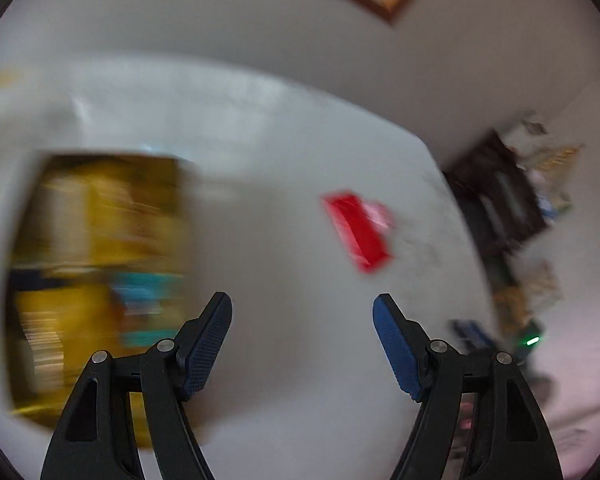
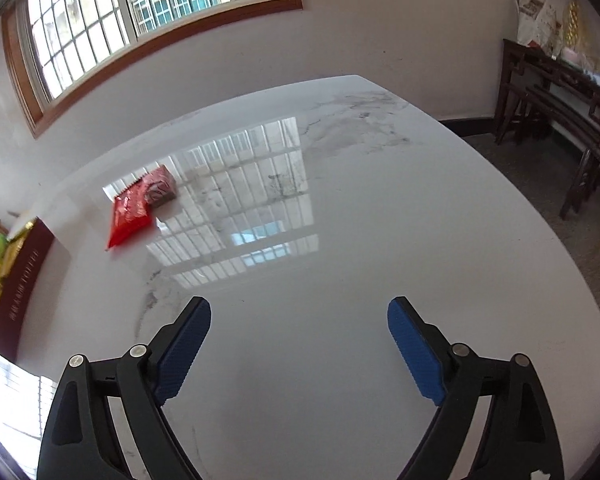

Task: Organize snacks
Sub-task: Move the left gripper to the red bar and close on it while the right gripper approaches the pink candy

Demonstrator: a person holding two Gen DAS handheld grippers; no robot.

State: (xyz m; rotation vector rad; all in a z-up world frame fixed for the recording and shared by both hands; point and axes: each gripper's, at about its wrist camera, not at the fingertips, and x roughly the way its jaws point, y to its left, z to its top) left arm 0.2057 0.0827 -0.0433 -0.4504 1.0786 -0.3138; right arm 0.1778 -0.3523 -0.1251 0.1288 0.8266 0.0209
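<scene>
White marble table (image 2: 340, 240), glossy, mirroring the window (image 2: 148, 12); its far edge meets the wall and its right edge drops to the floor beside a dark wooden console (image 2: 560, 92). At the table's left sits an open box (image 1: 100, 272) of yellow and teal snack packs, heavily blurred in the left wrist view. Two loose snacks lie touching near the far left: a red packet (image 2: 129, 216) and a smaller pink-wrapped one (image 2: 161, 189). Left gripper (image 1: 302, 308) and right gripper (image 2: 300, 312) both hover spread wide, holding nothing. Step in hand, judged: reaching for a loose packet. Descend squarely, jaws straddling the packet's narrow width. Open tabletop on all sides allows a free approach; the box wall is the only nearby obstacle.
</scene>
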